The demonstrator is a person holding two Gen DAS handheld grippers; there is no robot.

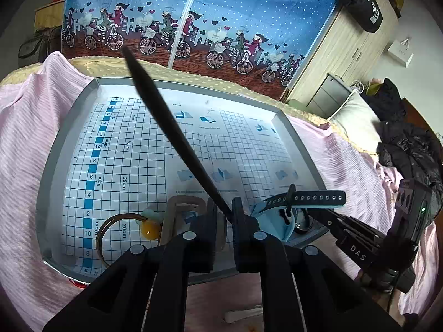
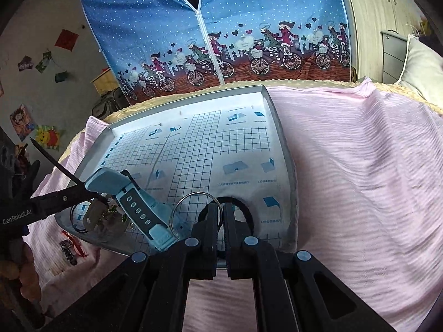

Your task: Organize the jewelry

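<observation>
Left wrist view: the left hand-held gripper (image 1: 223, 215) is pinched on a long thin black strap (image 1: 166, 127) running toward 11 o'clock over the grey gridded tray (image 1: 55, 149). Right wrist view: the right hand-held gripper (image 2: 220, 213), nearly closed, grips a thin silver ring (image 2: 193, 210), with the light-blue watch band (image 2: 138, 204) at its 9 o'clock.

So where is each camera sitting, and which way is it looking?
Left wrist: sits on the left gripper and looks forward over the grid-lined tray; its own two fingers show, pinching a long black strip.
Right wrist: sits on the right gripper and looks forward over the tray's near right corner; its own fingers show, closed on a silver hoop.
Shared: tray, blue watch, pink sheet, bicycle-print cloth; each view also catches the other gripper.
</observation>
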